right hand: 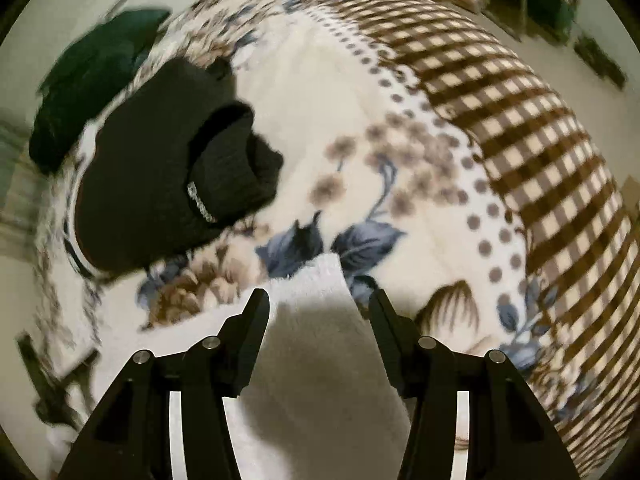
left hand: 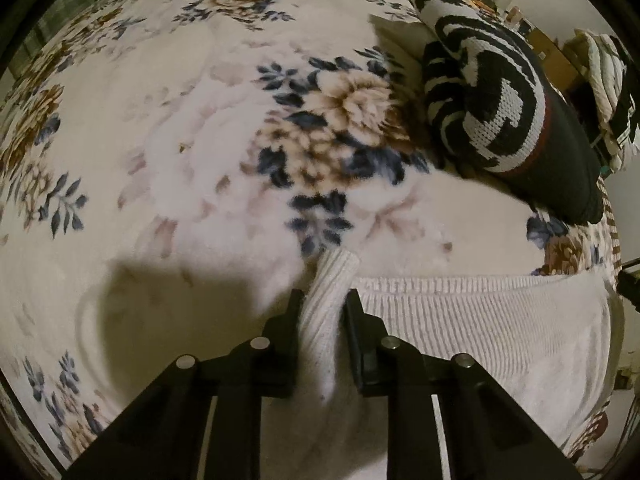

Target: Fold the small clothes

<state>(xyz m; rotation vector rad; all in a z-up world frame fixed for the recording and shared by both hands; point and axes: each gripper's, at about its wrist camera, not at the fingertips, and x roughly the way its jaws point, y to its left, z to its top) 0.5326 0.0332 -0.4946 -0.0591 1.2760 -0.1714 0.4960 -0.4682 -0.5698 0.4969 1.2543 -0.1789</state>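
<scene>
A white ribbed knit garment [left hand: 480, 328] lies on a floral blanket [left hand: 160, 140]. My left gripper [left hand: 322, 300] is shut on a bunched cuff or corner of the white garment [left hand: 326, 304], which sticks out between the fingers. In the right wrist view a corner of the white garment [right hand: 312, 320] lies between and under my right gripper [right hand: 318, 300], whose fingers stand wide apart and are not touching it. A black and white patterned knit sweater [left hand: 500, 112] lies folded at the right of the left wrist view.
A black knit garment [right hand: 160, 184] with a ribbed collar lies on the blanket left of my right gripper, a dark green item [right hand: 92, 80] behind it. The blanket has a brown checked border [right hand: 540, 160]. Clutter and a quilted item [left hand: 604, 80] stand beyond the bed.
</scene>
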